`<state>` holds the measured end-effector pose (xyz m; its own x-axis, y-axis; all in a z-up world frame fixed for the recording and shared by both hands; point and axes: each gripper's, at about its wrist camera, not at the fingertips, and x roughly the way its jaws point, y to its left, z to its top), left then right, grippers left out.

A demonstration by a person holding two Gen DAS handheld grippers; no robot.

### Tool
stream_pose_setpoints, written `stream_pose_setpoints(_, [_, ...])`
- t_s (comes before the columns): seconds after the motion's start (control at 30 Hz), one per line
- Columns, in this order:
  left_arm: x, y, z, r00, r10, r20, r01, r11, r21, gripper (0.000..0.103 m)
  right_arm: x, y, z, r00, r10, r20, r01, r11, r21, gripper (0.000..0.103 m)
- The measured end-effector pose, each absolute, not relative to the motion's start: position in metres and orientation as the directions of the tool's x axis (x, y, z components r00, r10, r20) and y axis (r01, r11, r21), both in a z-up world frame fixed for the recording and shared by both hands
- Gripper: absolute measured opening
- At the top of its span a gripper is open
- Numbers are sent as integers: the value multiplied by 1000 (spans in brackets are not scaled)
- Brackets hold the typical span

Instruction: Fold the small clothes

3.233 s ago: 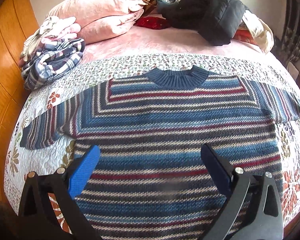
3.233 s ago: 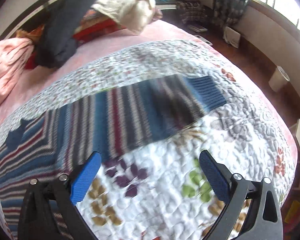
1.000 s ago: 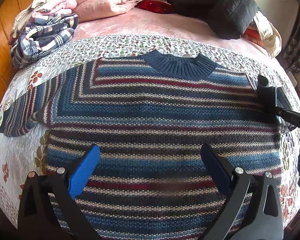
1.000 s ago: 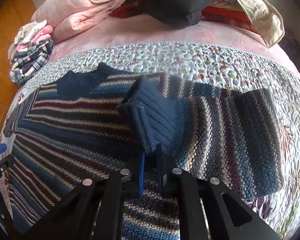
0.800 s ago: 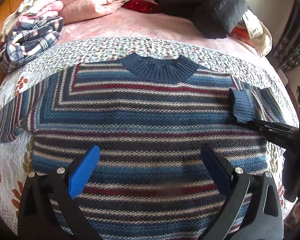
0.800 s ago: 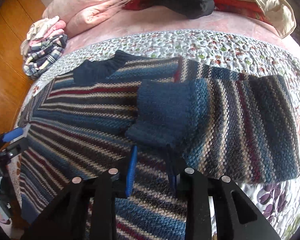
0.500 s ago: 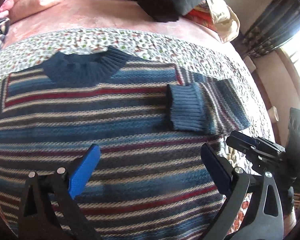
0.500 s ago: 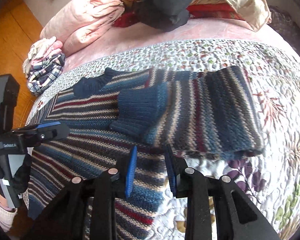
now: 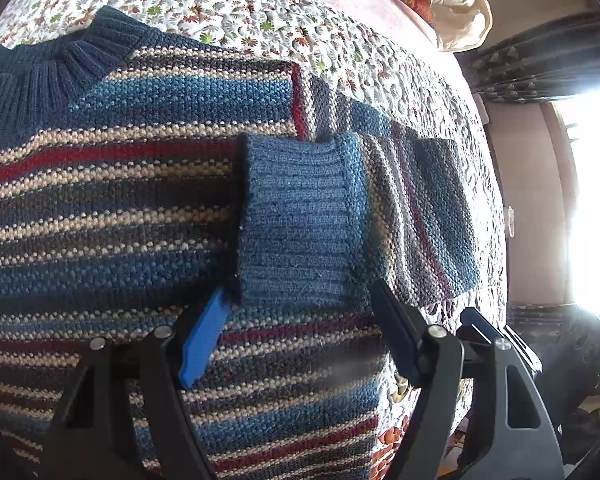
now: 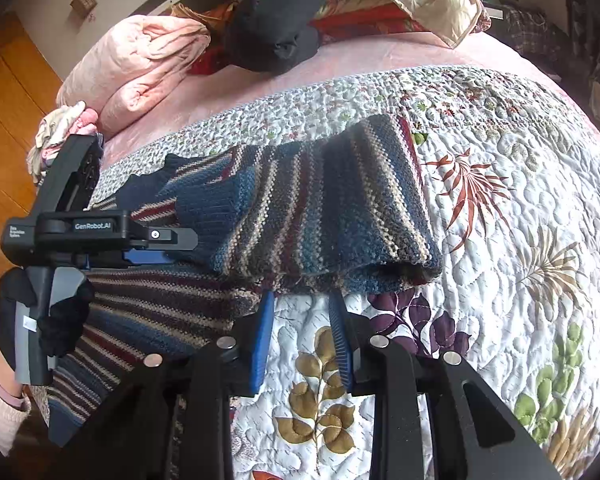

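Sweater's (image 9: pixel 120 208) folded sleeve (image 9: pixel 300 220) lay just beyond left gripper (image 9: pixel 300 320), jaws apart; right gripper (image 10: pixel 302 312) empty, parted.

sweater: the blue, red and cream striped knit sweater (image 9: pixel 100 208) lies flat on the floral quilted bed cover (image 10: pixel 500 240)
sleeve: its striped sleeve with ribbed cuff (image 9: pixel 296 220) lies folded across the chest
behind: a folded pink blanket (image 10: pixel 140 64) and a dark jacket (image 10: pixel 276 12) lie near the bed's head

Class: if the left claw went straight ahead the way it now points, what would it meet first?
Most likely the ribbed blue cuff of the folded-in sleeve, lying on the striped sweater. The left claw is open just short of the cuff; depth is hard to judge.
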<state>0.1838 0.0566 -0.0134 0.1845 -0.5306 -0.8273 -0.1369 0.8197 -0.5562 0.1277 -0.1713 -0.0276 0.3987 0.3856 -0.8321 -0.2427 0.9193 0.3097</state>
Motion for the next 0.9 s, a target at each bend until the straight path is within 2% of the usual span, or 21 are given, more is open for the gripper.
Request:
stream_pose_setpoints(0.1, [186, 55, -13, 185, -497, -848, -136, 841, -523, 54, 127, -171, -28, 399, 390, -830, -239, 918, 317, 29])
stream_pose_setpoints(0.17, [188, 52, -10, 190, -457, -869, -129, 866, -484, 34, 127, -173, -28, 403, 386, -830, -233, 920, 314, 29])
stream_pose_setpoints(0.2, [187, 54, -8, 194, -436, -879, -125, 878, -463, 28, 127, -174, -28, 404, 383, -831, -229, 922, 313, 29])
stream_pose_setpoints(0.23, [187, 52, -6, 198, -412, -889, -117, 891, -439, 14, 127, -175, -29, 405, 380, -831, -224, 923, 313, 29])
stream_pose_setpoints(0.27, [187, 53, -2, 206, -400, -893, -105, 898, -427, 10, 128, -176, -29, 406, 380, -831, -220, 923, 314, 29])
stream_pose_setpoints(0.5, [173, 69, 41, 357, -399, -845, -67, 891, -449, 6, 127, -185, -27, 421, 366, -830, -186, 931, 316, 29])
stream_pose_setpoints(0.9, [127, 198, 73, 474, -228, -850, -198, 913, -356, 6, 141, -176, -16, 424, 413, -806, -177, 911, 373, 30])
